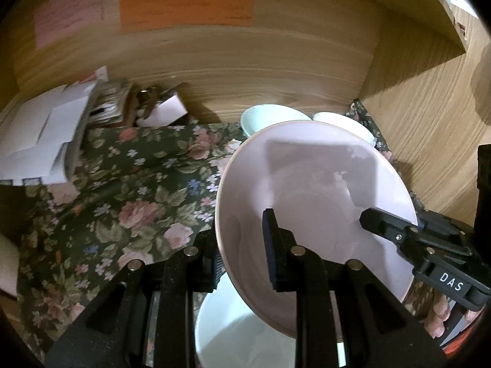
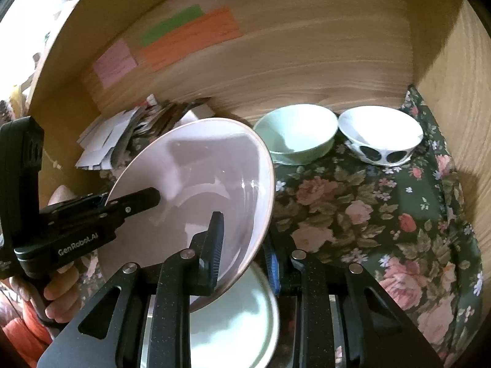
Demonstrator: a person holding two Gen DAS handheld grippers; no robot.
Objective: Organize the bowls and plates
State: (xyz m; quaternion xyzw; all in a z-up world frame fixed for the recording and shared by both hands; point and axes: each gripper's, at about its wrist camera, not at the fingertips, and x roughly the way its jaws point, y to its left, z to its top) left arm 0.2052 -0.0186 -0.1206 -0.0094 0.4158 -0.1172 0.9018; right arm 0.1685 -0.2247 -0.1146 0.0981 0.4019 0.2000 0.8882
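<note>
Two grippers clamp one pink plate [image 2: 196, 184], lifted and tilted over a pale green plate [image 2: 236, 322] at 6 o'clock: the left gripper [image 2: 147, 199] on its 9 o'clock rim, the right gripper [image 2: 245, 245] on its 4 o'clock rim. Green bowl [image 2: 294, 135] and white bowl [image 2: 380, 135] sit on the floral cloth [image 2: 368, 214] toward 1 o'clock.

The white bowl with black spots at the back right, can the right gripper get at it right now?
Probably not yet: the right gripper is shut on the rim of the tilted pink plate. The floral cloth leading to the white bowl with black spots looks unobstructed once it lets go.
</note>
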